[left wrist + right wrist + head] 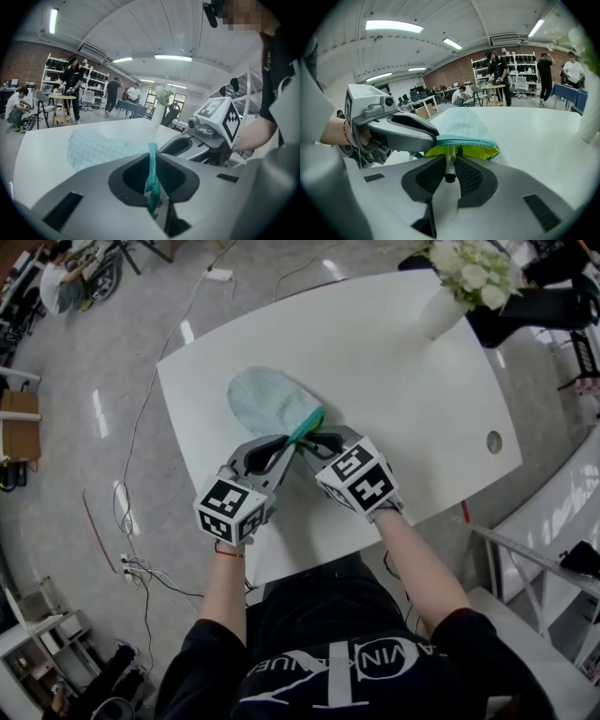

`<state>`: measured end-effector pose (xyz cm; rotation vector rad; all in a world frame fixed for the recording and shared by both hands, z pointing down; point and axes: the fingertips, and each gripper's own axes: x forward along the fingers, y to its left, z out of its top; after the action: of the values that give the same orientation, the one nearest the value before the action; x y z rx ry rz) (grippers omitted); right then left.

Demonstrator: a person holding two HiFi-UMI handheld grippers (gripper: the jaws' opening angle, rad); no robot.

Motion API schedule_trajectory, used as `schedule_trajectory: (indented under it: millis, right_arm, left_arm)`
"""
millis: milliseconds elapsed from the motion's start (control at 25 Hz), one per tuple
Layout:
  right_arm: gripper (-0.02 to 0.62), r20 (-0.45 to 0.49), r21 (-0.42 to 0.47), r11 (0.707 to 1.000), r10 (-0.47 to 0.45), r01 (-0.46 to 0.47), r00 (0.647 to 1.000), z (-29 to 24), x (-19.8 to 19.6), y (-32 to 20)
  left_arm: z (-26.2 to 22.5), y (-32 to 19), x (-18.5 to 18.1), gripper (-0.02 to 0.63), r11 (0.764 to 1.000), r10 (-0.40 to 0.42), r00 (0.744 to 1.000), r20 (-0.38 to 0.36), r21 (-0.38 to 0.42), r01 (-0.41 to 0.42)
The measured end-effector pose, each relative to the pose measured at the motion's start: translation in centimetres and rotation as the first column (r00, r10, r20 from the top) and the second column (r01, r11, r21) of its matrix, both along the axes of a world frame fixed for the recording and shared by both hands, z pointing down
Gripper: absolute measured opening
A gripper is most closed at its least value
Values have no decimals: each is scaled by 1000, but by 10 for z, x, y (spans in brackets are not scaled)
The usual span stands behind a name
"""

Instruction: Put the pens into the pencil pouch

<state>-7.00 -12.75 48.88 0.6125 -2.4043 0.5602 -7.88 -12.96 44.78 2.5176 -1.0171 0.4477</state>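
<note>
Head view: white table [394,352], floor [84,371]; left hand-held gripper [153,161] pinches pouch [267,399], right hand-held gripper [451,155] holds pen [450,173].

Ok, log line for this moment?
left gripper: shut on pouch edge | right gripper: shut on pen | pen: tip at open pouch mouth | pouch: on table

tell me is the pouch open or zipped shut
Open: the left gripper holds the pouch by its teal edge, yellow lining shows, and the pen in the right gripper points into it.
</note>
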Motion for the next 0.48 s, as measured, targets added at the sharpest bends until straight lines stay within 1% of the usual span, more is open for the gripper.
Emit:
schedule_trajectory:
  millis: [200,480]
  right_arm:
    - [86,48,-9,999,44,-43,998,3,-6,-7]
    - [97,108,5,998,67,-68,992,-4,1,-9]
  left_arm:
    - [1,0,1,43,1000,7,1000,-5,-6,-7]
    - [7,-1,-1,43,1000,7,1000,-12,-18,-7]
